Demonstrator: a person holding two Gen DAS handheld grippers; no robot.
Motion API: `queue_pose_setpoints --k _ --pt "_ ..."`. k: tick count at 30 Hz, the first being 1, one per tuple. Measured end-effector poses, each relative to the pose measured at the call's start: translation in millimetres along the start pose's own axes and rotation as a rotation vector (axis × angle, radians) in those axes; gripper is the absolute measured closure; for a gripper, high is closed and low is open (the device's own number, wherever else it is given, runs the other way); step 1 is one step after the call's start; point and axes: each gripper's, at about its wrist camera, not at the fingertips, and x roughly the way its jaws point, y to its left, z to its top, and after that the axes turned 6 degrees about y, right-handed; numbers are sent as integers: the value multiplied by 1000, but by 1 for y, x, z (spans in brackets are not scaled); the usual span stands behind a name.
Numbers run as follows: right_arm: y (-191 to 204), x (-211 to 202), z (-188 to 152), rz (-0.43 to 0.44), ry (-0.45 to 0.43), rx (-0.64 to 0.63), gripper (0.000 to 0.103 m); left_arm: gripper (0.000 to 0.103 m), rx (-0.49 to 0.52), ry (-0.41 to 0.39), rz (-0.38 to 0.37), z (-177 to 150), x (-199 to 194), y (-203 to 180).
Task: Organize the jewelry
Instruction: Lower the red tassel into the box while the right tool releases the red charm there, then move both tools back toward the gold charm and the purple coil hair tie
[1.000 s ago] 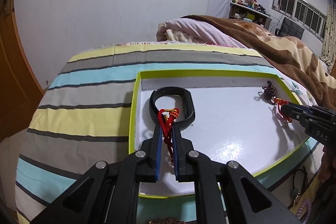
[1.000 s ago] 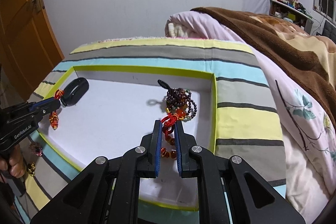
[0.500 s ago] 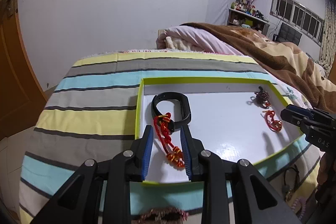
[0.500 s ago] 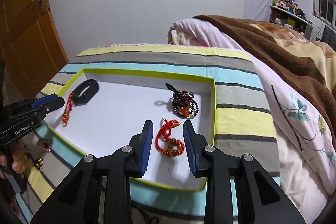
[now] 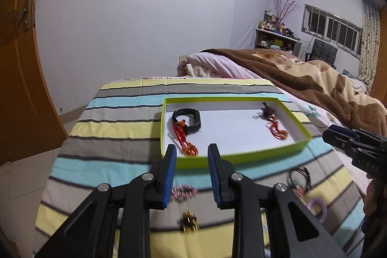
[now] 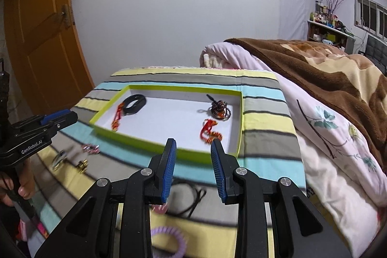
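Pulled back from the tray [image 5: 241, 156] since the earlier frames, both red cords let go.
Left gripper [image 5: 191, 171] and right gripper [image 6: 192, 167] spread apart, empty, short of tray's near rim; inside tray: black band [image 5: 187, 121], beaded bracelet [image 6: 220, 108], red tassel cords [image 5: 185, 139] [image 6: 209, 131]; pink, gold and purple pieces loose outside, nearer.

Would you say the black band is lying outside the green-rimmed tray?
No, the black band lies inside the tray, near its far left corner.

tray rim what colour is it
Lime green rim, white inside; clearest in the left wrist view.
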Motion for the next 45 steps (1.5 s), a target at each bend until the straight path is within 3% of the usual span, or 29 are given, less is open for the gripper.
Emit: queue_pose_setpoints --k 12,22,45 --pt "18 -49 -45 32 -22 -4 73 75 -2 -20 -8 -47 -51 -11" --pt "26 -57 -69 52 10 -6 73 75 -32 2 -1 -76 -68 -9" --pt "30 -17 -67 74 82 -23 73 73 -28 75 3 -78 -31 -11"
